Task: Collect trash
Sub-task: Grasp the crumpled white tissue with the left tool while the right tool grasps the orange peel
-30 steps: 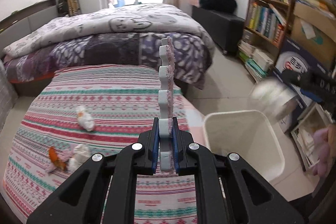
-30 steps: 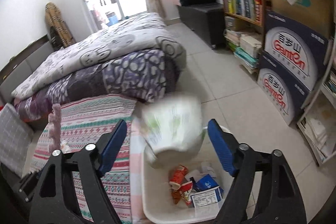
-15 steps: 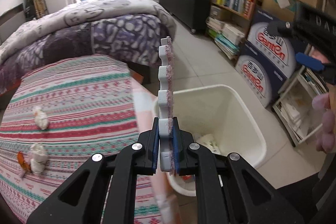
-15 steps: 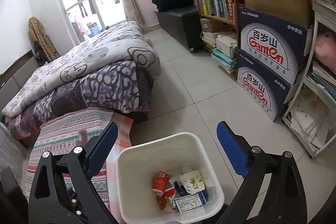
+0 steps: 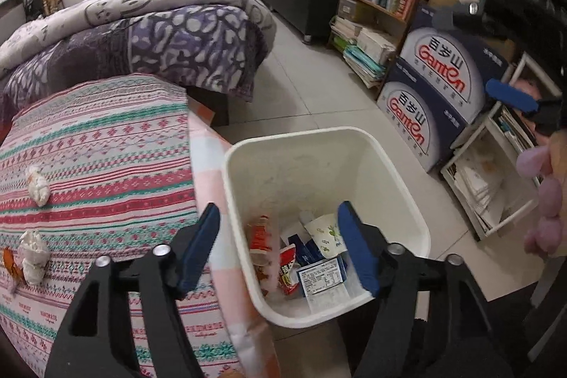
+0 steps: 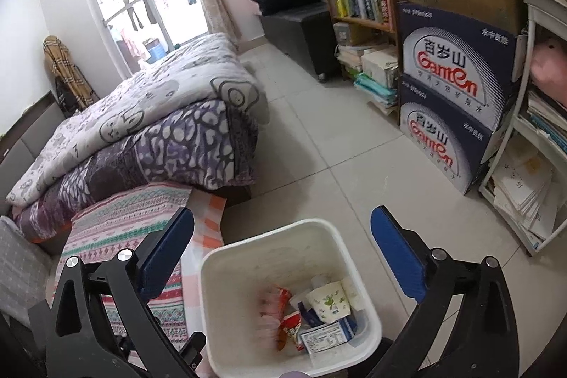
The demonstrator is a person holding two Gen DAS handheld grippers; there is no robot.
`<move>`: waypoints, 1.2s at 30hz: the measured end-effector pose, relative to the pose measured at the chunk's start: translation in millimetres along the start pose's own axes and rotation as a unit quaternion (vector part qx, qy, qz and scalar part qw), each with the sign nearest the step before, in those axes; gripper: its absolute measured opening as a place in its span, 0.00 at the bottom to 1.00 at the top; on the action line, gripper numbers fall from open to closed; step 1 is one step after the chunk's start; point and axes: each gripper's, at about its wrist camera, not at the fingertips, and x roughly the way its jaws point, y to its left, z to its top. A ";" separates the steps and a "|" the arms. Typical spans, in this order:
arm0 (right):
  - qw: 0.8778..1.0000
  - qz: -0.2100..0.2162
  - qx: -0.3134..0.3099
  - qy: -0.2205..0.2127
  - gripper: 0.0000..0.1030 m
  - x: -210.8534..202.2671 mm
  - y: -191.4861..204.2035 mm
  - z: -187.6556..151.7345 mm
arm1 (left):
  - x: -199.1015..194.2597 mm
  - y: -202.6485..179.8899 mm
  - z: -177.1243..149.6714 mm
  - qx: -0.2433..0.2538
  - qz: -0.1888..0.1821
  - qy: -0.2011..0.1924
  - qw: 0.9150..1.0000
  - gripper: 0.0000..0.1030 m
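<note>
from my left wrist, my left gripper (image 5: 278, 248) hangs over the smooth white bin (image 5: 404, 201), its jaws opening with nothing between them; cartons and wrappers lie inside below. left of my fingers, two crumpled tissues (image 5: 35, 218) sit on the striped woven cloth (image 5: 106, 147). from my right wrist, my right gripper (image 6: 283, 254) spreads wide and empty above the same bin (image 6: 226, 289); only here the glazed floor tiles (image 6: 336, 137) stretch far ahead.

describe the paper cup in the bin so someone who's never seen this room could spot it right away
Start at the white trash bin on the tiled floor beside the striped tablecloth. Among the trash at its bottom, toward the far right side, the paper cup lies tipped over. It is the only white cup printed with small green leaves; its neighbours are red snack wrappers and a blue carton.
</note>
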 end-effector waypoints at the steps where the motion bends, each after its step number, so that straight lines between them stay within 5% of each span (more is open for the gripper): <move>1: 1.000 0.002 -0.005 0.008 0.93 2.7 4.4 -1.8 | -2.0 4.6 0.0 -0.004 0.005 0.000 1.000 0.67; 14: 0.992 0.033 -0.088 0.078 0.93 22.1 74.1 -30.0 | -10.4 95.5 -14.6 -0.067 0.124 0.054 0.989 0.70; 27: 0.983 0.052 -0.126 0.120 0.93 36.4 114.3 -50.7 | -4.0 208.3 -39.5 -0.131 0.269 0.108 0.948 0.69; 36: 0.978 0.056 -0.147 0.135 0.93 44.1 133.4 -60.7 | 17.9 219.9 -52.5 -0.077 0.318 0.127 0.936 0.48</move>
